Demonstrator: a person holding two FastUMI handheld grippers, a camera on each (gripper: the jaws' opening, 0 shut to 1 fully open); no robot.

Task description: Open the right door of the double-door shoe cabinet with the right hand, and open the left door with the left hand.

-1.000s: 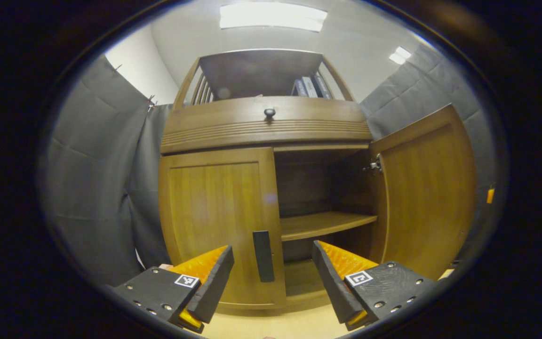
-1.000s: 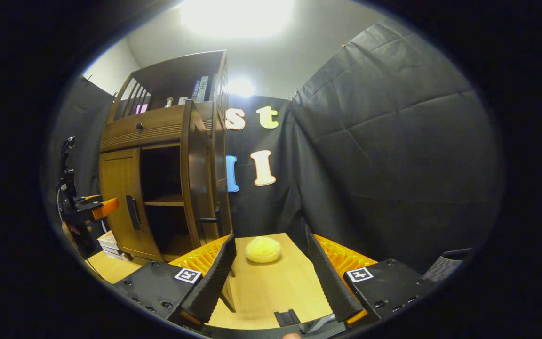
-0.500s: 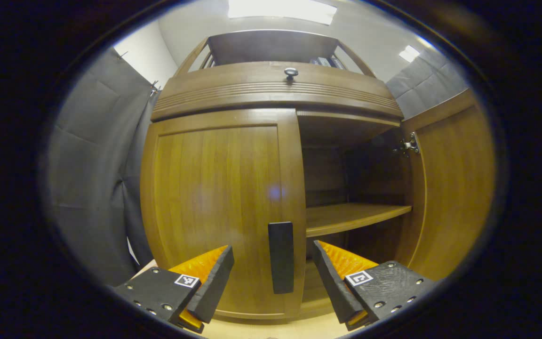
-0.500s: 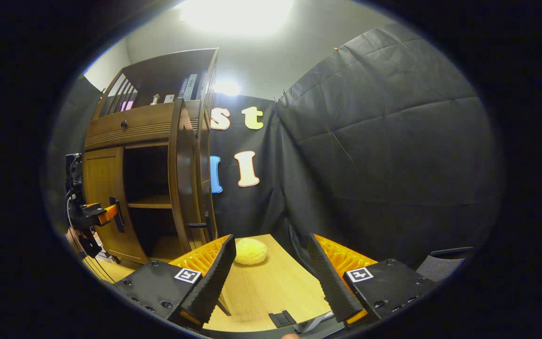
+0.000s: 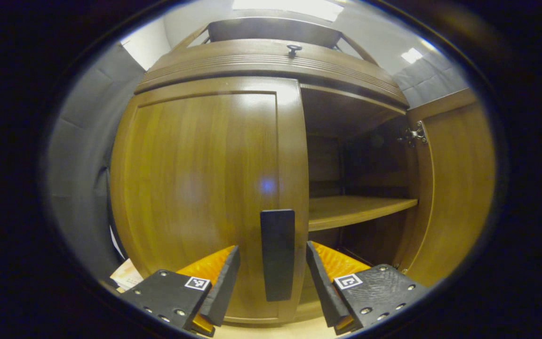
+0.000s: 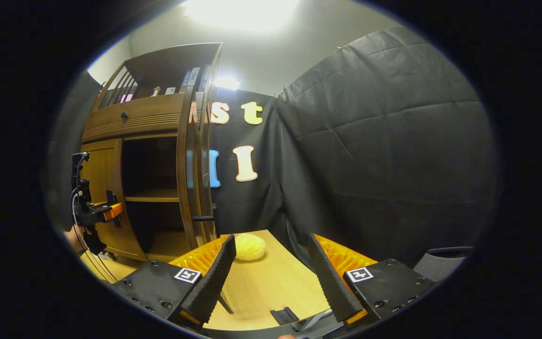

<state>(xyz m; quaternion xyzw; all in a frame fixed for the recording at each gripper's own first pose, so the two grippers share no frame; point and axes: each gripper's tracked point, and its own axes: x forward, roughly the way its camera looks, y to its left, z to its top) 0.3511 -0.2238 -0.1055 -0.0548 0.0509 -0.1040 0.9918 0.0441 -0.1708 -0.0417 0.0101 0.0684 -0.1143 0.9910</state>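
In the left gripper view the wooden shoe cabinet's left door [image 5: 205, 179] is shut and looms close. Its black vertical handle [image 5: 277, 254] stands between the fingers of my left gripper [image 5: 272, 247], which is open; neither pad touches the handle. The right door [image 5: 459, 188] hangs swung wide open, baring a dark inside with one shelf [image 5: 355, 211]. In the right gripper view the right door [image 6: 190, 165] is seen edge-on, and the left gripper [image 6: 106, 212] is at the left door's handle. My right gripper [image 6: 271, 238] is open and holds nothing, well back from the cabinet over a table.
A pale wooden table [image 6: 271, 282] lies under the right gripper, with a round yellow thing [image 6: 251, 246] at its far end. A drawer with a dark knob [image 5: 293, 48] tops the doors, with books on the open shelf above [image 6: 191, 77]. A grey chair back [image 6: 440, 263] is at the right.
The left gripper has moved in on the left door until its handle sits between the fingers, which have narrowed slightly. The right gripper has turned a little; both doors are unmoved.
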